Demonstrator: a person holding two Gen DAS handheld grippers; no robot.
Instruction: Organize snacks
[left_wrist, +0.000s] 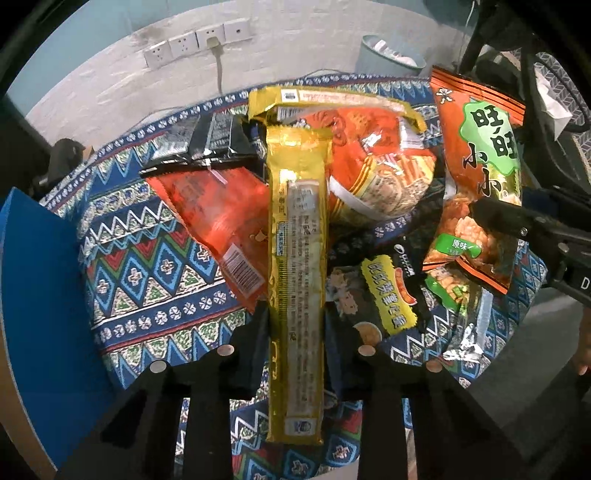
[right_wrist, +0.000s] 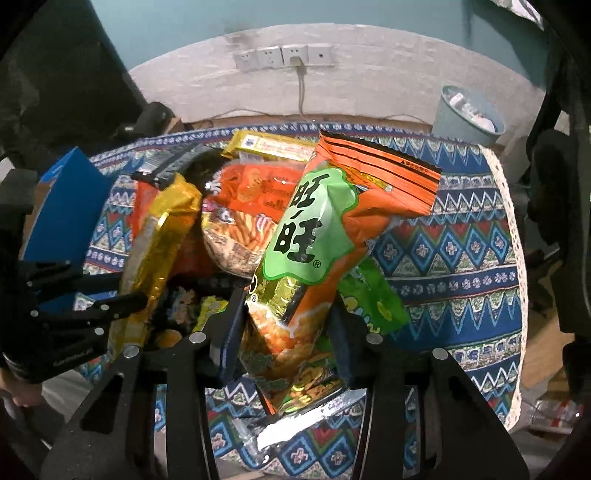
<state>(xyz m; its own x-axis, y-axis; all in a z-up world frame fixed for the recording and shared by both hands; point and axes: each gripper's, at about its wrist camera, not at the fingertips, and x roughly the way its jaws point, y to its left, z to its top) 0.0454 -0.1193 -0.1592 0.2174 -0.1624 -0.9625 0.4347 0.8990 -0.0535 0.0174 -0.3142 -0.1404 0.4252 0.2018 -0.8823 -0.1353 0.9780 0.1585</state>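
Note:
My left gripper (left_wrist: 297, 325) is shut on a long gold snack pack (left_wrist: 297, 236) and holds it above the table; it also shows in the right wrist view (right_wrist: 155, 240). My right gripper (right_wrist: 288, 325) is shut on an orange and green rice-cracker bag (right_wrist: 314, 229) and holds it upright; the bag also shows at the right of the left wrist view (left_wrist: 480, 177). Under them lie a round orange snack bag (left_wrist: 380, 166), a flat red packet (left_wrist: 218, 221), black packets (left_wrist: 207, 140) and a dark pack with a yellow label (left_wrist: 373, 306).
The snacks lie on a round table with a patterned blue cloth (right_wrist: 461, 251). A blue box (left_wrist: 33, 295) stands at the table's left edge. A pale green bin (right_wrist: 467, 114) stands by the wall beyond the table. A green packet (right_wrist: 373, 299) lies under the held bag.

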